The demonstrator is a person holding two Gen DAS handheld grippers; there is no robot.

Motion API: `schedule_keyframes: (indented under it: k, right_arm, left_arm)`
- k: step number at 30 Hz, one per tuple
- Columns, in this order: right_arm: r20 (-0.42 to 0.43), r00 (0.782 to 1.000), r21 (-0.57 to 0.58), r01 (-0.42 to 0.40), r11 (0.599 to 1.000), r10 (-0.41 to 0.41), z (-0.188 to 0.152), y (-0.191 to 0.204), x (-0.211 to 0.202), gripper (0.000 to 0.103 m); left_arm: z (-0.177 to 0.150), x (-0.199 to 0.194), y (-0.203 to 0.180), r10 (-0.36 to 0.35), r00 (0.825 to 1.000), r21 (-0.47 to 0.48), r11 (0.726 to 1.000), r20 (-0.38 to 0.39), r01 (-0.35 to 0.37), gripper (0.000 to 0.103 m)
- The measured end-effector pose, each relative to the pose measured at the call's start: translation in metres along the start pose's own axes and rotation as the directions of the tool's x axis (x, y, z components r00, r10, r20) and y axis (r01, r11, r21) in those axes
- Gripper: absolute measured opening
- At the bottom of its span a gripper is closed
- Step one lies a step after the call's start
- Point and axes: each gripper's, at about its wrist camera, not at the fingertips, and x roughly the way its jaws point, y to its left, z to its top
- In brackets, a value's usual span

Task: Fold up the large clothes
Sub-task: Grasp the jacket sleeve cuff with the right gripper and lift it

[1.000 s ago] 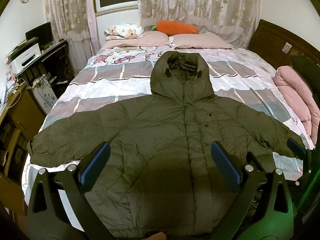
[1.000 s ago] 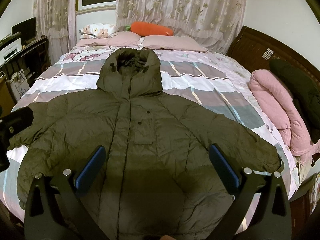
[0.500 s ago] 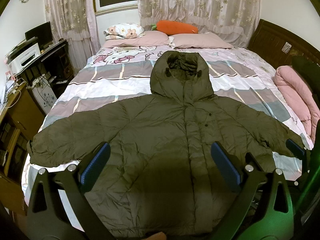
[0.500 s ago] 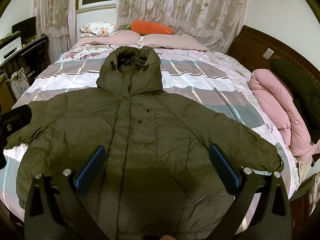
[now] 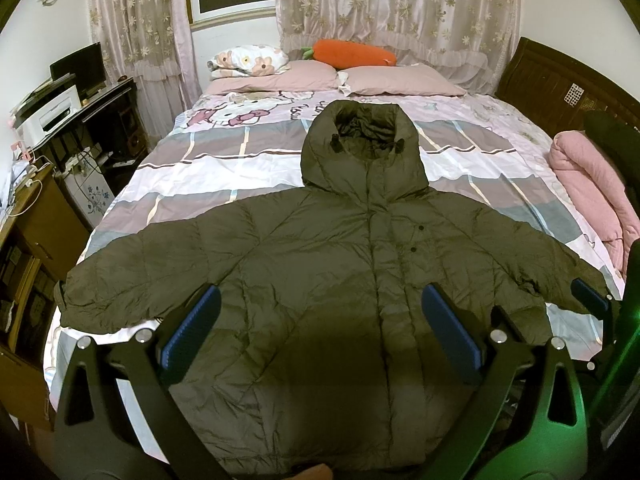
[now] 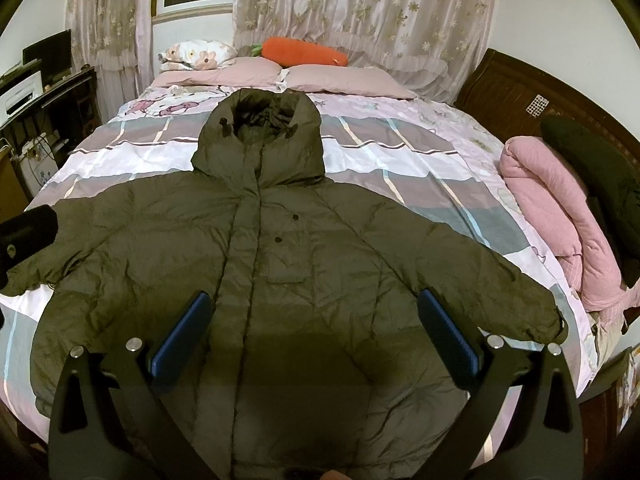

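Left wrist view: the left gripper (image 5: 320, 332) hangs above the lower half of the jacket (image 5: 320, 272), its blue-padded fingers (image 5: 192, 330) spread wide and holding nothing. The olive hooded jacket lies face up on the bed (image 5: 192, 168), front closed, both sleeves stretched sideways, hood toward the pillows (image 5: 276, 78). An orange carrot plush (image 5: 352, 53) rests behind the pillows. A pink quilt (image 5: 588, 184) is bundled at the jacket's right side, and a desk (image 5: 100, 120) stands off to its left. A blue pad of the right gripper (image 5: 590, 296) shows past the jacket's right cuff.

Right wrist view: the right gripper (image 6: 316, 334) is likewise spread wide and empty, over the jacket (image 6: 280, 260) near its hem. The jacket's chest pocket (image 6: 290, 256) lies just ahead of the fingers (image 6: 448, 330). The quilt (image 6: 560, 208) sits right of the jacket; the plush (image 6: 304, 52) lies beyond the hood.
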Motion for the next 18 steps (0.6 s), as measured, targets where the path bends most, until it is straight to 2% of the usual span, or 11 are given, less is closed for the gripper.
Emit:
schedule_keyframes:
  k: [6,10,12,14,16,18]
  right_arm:
    - [-0.033,0.999,0.002,0.019,1.000,-0.019,-0.001,-0.012,0.008,0.102]
    - [-0.158,0.986,0.074,-0.036,0.997,0.047,0.004,-0.040,0.033,0.102]
    - [-0.188,0.981,0.068,-0.042,0.997,0.054,0.019,-0.054,0.042,0.102]
    - [-0.214,0.975,0.101,-0.034,0.994,0.055,0.042,-0.085,0.054,0.102]
    - [-0.222,0.969,0.207,-0.060,0.976,0.106,0.062,-0.133,0.072,0.102]
    - [-0.265,0.959,0.334,-0.003,0.943,0.097,0.069,-0.192,0.105,0.102]
  left_arm:
    - [-0.003,0.004,-0.002,-0.029,0.999,0.021,0.999,-0.023,0.029,0.101]
    - [-0.018,0.011,-0.004,-0.074,0.996,0.050,0.996,-0.049,0.076,0.101]
    - [-0.023,0.015,-0.004,-0.110,0.991,0.057,0.992,-0.075,0.114,0.101]
    - [-0.024,0.023,-0.005,-0.145,0.983,0.051,0.987,-0.111,0.152,0.101]
    - [-0.027,0.033,-0.006,-0.174,0.971,0.037,0.982,-0.166,0.183,0.101]
    - [-0.030,0.047,-0.008,-0.197,0.952,0.017,0.978,-0.234,0.207,0.101]
